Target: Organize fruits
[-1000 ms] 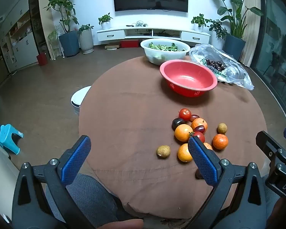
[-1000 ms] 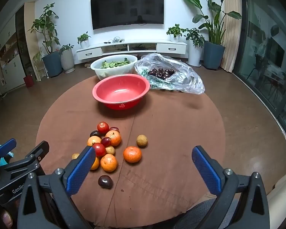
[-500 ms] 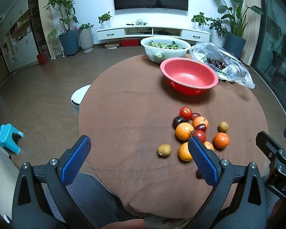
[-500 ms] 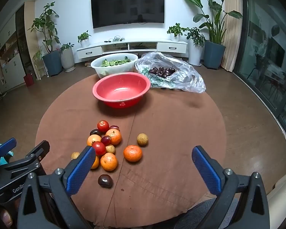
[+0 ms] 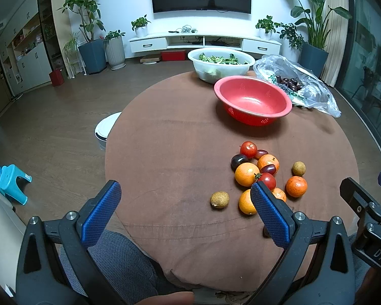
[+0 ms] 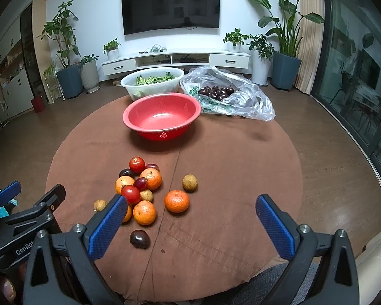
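A pile of fruit lies on the round brown table (image 6: 241, 167): oranges (image 6: 176, 201), red tomatoes (image 6: 137, 164), dark plums (image 6: 139, 239) and brown longans (image 6: 190, 182). The same pile shows in the left wrist view, with oranges (image 5: 247, 174) and a lone longan (image 5: 219, 199). An empty red bowl (image 6: 162, 116) (image 5: 252, 99) stands beyond the pile. My left gripper (image 5: 185, 208) is open and empty above the near table edge, left of the pile. My right gripper (image 6: 190, 216) is open and empty, just short of the pile.
A white bowl of greens (image 6: 152, 82) and a clear plastic bag of dark fruit (image 6: 226, 94) stand behind the red bowl. A white round stool (image 5: 105, 129) is left of the table. A person's lap is under the near edge.
Both grippers have crept slightly forward toward the table; the fruit and bowls have not moved. Both stay open.
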Demonstrator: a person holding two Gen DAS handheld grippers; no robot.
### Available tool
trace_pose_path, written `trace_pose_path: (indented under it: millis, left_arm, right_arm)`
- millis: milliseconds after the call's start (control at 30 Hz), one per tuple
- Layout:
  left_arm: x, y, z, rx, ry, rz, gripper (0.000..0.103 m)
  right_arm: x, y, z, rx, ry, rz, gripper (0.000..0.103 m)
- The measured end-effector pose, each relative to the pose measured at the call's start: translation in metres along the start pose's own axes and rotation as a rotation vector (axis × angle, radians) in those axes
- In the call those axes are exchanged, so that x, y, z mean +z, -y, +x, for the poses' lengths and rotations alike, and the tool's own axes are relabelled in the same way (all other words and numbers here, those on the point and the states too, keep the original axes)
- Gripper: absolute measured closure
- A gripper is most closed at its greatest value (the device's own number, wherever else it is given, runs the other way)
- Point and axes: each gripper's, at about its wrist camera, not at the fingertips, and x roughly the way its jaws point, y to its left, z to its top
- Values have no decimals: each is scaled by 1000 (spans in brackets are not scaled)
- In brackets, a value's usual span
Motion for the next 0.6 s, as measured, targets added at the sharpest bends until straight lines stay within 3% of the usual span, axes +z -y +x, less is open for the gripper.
trace_pose_path:
  millis: [600]
  left_arm:
    - [-1, -2, 1, 0, -2, 0, 0]
  right_arm:
    - [-1, -1, 4, -1, -10, -3, 0]
